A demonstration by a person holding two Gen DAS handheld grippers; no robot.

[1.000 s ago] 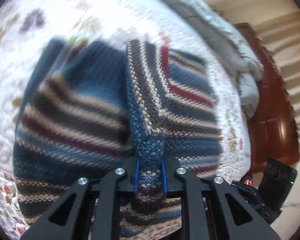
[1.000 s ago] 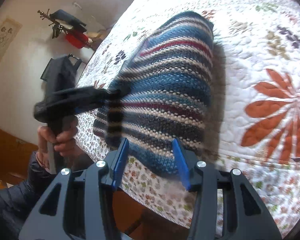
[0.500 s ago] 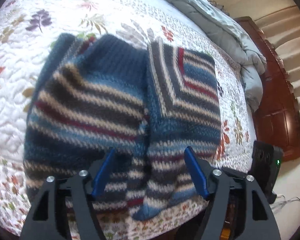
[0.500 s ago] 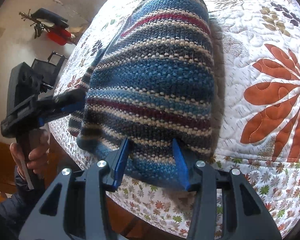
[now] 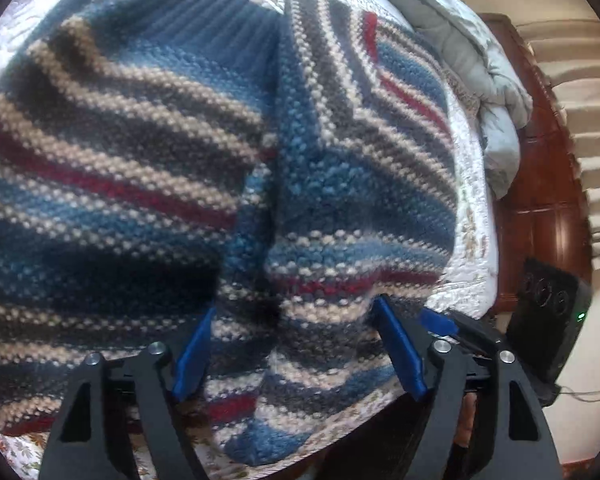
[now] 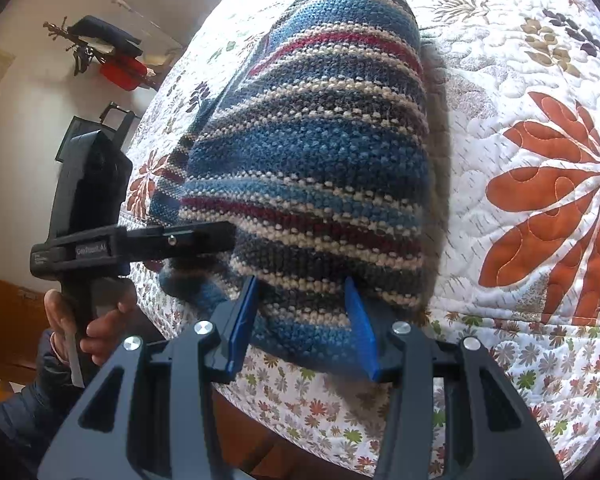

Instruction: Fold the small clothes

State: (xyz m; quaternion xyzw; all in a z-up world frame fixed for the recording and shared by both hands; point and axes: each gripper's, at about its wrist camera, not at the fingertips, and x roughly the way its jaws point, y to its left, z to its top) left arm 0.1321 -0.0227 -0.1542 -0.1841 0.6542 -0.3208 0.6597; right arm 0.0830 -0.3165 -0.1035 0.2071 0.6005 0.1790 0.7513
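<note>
On the far left of the right wrist view, a person's hand (image 6: 88, 320) grips the handle of the left tool (image 6: 220, 236), whose black fingers reach level onto the near-left part of the sweater (image 6: 320, 168). The striped knit sweater, in blue, grey, cream and red, lies on the bed's quilt (image 6: 500, 80), close to the near edge, with part of its hem hanging just over that edge.

In the left wrist view, the left tool (image 5: 296, 344) has its blue pads set fairly wide and its jaws are closing; the folded-over edge of the sweater (image 5: 160, 140) lies between them, and the pads do not seem to press on the knit. A folded panel with slanting stripes lies over the right part of the garment.

Further right in the right wrist view, the right tool (image 6: 300, 324) stands half open, its two blue pads on either side of the sweater's near hem; whether they pinch the thick knit cannot be told for sure. To the right of the sweater the quilt shows a large orange flower print (image 6: 560, 200).
</note>
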